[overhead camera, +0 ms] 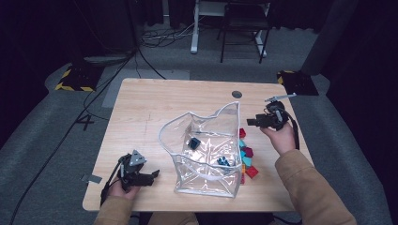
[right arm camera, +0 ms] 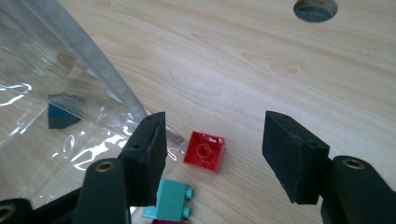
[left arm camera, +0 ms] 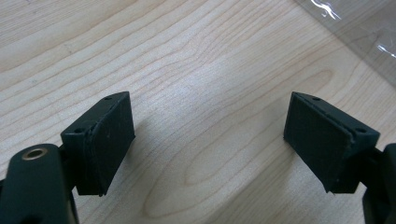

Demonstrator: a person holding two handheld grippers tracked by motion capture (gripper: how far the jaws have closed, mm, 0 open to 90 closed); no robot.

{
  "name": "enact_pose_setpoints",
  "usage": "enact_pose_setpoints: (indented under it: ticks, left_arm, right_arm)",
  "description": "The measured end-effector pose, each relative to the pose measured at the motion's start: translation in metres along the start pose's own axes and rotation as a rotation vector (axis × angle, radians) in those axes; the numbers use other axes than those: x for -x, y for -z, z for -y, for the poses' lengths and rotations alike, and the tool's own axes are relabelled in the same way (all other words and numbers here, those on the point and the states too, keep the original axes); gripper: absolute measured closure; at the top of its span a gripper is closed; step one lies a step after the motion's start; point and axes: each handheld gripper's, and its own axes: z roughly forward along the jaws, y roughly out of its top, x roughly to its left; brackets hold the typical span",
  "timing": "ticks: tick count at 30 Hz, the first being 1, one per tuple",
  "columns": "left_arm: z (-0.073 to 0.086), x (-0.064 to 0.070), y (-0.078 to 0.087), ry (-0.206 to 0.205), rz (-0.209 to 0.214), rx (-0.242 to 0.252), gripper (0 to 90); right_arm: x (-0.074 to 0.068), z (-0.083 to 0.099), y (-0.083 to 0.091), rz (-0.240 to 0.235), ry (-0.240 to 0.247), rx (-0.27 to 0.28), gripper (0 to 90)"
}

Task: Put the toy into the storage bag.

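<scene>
A clear plastic bag (overhead camera: 202, 150) stands open in the middle of the wooden table (overhead camera: 141, 112), with a dark blue brick (overhead camera: 193, 142) and another blue brick (overhead camera: 222, 161) inside. Several red, teal and magenta bricks (overhead camera: 247, 157) lie just right of the bag. My right gripper (overhead camera: 250, 122) hovers open above them; in the right gripper view a red brick (right arm camera: 204, 150) lies below its jaws and a teal brick (right arm camera: 172, 201) sits near the left jaw. My left gripper (overhead camera: 154, 176) rests open at the front left, over bare wood (left arm camera: 210, 135).
A round cable hole (overhead camera: 237, 93) sits in the table's far right part. The bag's corner (left arm camera: 355, 28) lies beyond the left gripper. Beyond the table are grey carpet, cables, a chair and desk legs (overhead camera: 230, 28).
</scene>
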Motion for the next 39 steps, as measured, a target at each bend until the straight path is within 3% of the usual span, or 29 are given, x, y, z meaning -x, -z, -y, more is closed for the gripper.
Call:
enact_pose_setpoints:
  ticks: [6,20,26,33,39]
  left_arm:
    - [0.0,0.0,0.0,0.002,0.001,-0.002,16.6]
    - [0.0,0.0,0.0,0.004,0.001,0.0,16.6]
    - [0.0,0.0,0.0,0.004,0.001,0.0,16.6]
    - [0.0,0.0,0.0,0.001,0.001,-0.001,16.6]
    - [0.0,0.0,0.0,0.002,0.001,0.0,16.6]
  right_arm:
    - [0.002,0.009,-0.023,-0.011,-0.016,-0.051,41.1]
    - [-0.002,0.018,-0.056,-0.013,-0.01,-0.126,42.1]
    - [-0.004,0.021,-0.066,0.007,-0.007,-0.169,43.9]
    - [-0.003,0.023,-0.074,0.064,0.005,-0.198,52.1]
    - [-0.002,0.023,-0.072,0.098,0.035,-0.192,58.5]
